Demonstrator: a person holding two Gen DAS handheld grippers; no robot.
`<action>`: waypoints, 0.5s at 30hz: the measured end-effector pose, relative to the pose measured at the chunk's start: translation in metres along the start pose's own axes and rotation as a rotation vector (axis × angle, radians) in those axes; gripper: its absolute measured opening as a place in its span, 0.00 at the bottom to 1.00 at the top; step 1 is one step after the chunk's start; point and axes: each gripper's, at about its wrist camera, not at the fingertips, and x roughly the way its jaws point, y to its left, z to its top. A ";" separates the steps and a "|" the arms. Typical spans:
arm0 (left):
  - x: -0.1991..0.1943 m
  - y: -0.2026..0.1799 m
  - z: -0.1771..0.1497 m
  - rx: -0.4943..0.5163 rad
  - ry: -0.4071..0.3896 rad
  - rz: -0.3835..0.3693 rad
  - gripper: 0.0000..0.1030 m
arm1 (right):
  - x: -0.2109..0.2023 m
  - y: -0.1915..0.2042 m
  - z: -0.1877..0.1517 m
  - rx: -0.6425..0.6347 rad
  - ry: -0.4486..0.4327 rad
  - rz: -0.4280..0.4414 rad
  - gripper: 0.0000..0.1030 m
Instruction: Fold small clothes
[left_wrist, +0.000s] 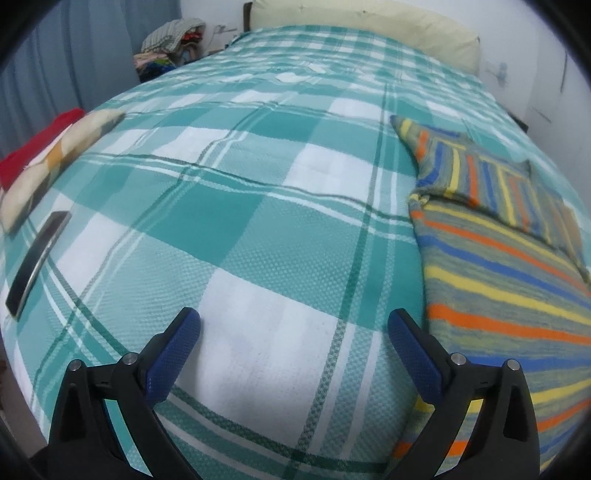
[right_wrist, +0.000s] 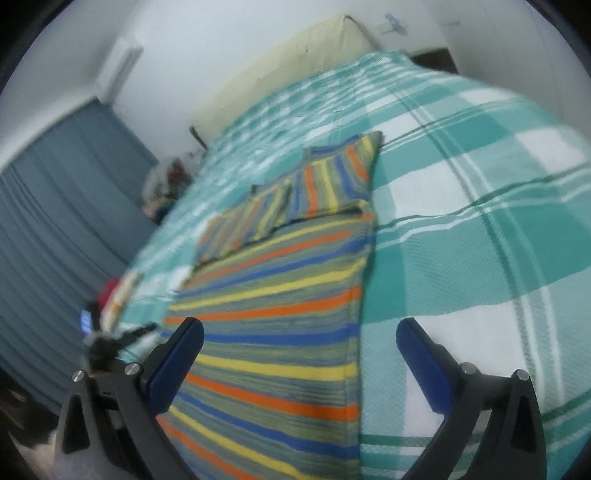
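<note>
While the striped sweater (right_wrist: 280, 295) lies flat on the checked bedspread (left_wrist: 258, 221), sleeves folded in, both the left gripper (left_wrist: 293, 332) and right gripper (right_wrist: 299, 343) hover spread and empty; next, I judge, comes pinching its hem.

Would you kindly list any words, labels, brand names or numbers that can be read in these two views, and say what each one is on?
None: no text can be read in either view.
The striped garment and the checked bedspread show only pattern.
The dark phone lying at the bed's left edge shows no legible marking.
The small lit screen is too blurred to read.
The blue mark on the wall is a shape, not lettering.
</note>
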 end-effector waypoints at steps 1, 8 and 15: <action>0.005 -0.002 -0.001 0.012 0.020 0.009 0.99 | -0.001 -0.001 0.001 0.003 -0.004 0.024 1.00; 0.016 -0.011 -0.008 0.060 0.036 0.066 1.00 | 0.003 -0.013 0.006 0.129 0.006 0.196 1.00; 0.014 -0.012 -0.010 0.064 0.032 0.071 1.00 | 0.010 -0.021 0.007 0.202 0.024 0.261 1.00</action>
